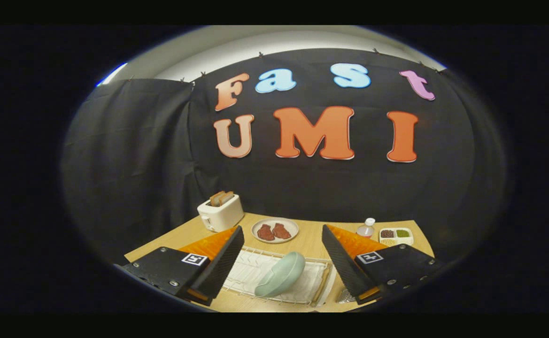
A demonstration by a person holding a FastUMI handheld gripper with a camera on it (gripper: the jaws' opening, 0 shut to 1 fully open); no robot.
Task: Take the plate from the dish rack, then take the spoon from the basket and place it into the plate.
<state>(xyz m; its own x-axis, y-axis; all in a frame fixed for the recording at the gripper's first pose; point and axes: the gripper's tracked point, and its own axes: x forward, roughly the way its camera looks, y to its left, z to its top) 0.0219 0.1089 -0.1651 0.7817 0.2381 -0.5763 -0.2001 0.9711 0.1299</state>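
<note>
Gripper (282, 263) fingers spread wide, holding nothing. Between them, just ahead: pale green plate (280, 274) leaning on edge in the white wire dish rack (251, 263). Looks rigid, glazed, likely slick and chip-prone; the upper rim is the obvious grab point, lifting up clear of the wires. Beyond on the bench (309, 244): meat plate (274, 230), toaster (220, 212), bottle (366, 228), condiment tray (396, 236). Bench edges close; free room above the rack.

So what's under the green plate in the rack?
The pale green plate leans in the wire dish rack, with a white cloth under it. The part of the cloth right beneath the plate is hidden. The claw hangs open above, touching nothing.
</note>
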